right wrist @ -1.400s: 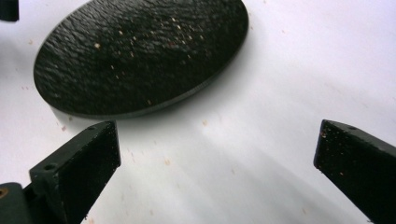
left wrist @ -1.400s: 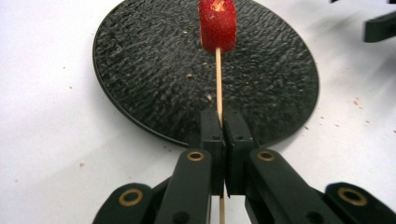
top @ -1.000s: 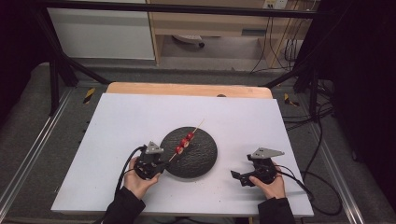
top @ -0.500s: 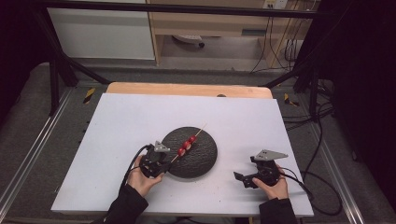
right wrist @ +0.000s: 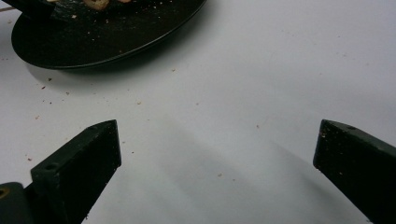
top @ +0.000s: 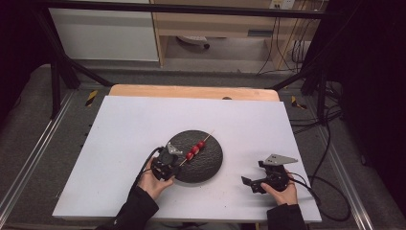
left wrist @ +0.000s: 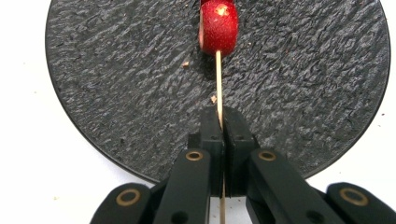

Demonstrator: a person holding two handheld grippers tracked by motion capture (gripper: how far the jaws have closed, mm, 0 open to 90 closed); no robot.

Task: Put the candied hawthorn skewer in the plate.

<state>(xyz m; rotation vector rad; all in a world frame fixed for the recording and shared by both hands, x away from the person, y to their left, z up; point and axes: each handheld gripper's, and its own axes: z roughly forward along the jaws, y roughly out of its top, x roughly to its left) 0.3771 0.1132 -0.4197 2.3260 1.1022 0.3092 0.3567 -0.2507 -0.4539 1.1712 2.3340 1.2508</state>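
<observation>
A thin wooden skewer [left wrist: 218, 79] carries red fruit pieces [top: 195, 149] and lies over a round black textured plate [top: 213, 163]. My left gripper [top: 175, 159] is at the plate's near-left rim, shut on the skewer's bare end. In the left gripper view the stick runs up between the closed jaws [left wrist: 223, 116] to the nearest red piece [left wrist: 218, 27] above the plate [left wrist: 116, 70]. My right gripper [top: 249, 182] rests on the white board to the right of the plate, open with nothing between its fingers [right wrist: 217, 135]. The plate's edge [right wrist: 93, 42] lies ahead of it to the left.
The plate sits on a white board [top: 124, 129] over a wooden table [top: 191, 91]. Small crumbs dot the board [right wrist: 140, 102] near the plate. Cables trail from both grippers, and more cables hang beyond the right edge [top: 330, 139].
My left gripper has shifted a little to the right, further over the plate's rim, carrying the skewer with it. The right gripper has stayed where it was.
</observation>
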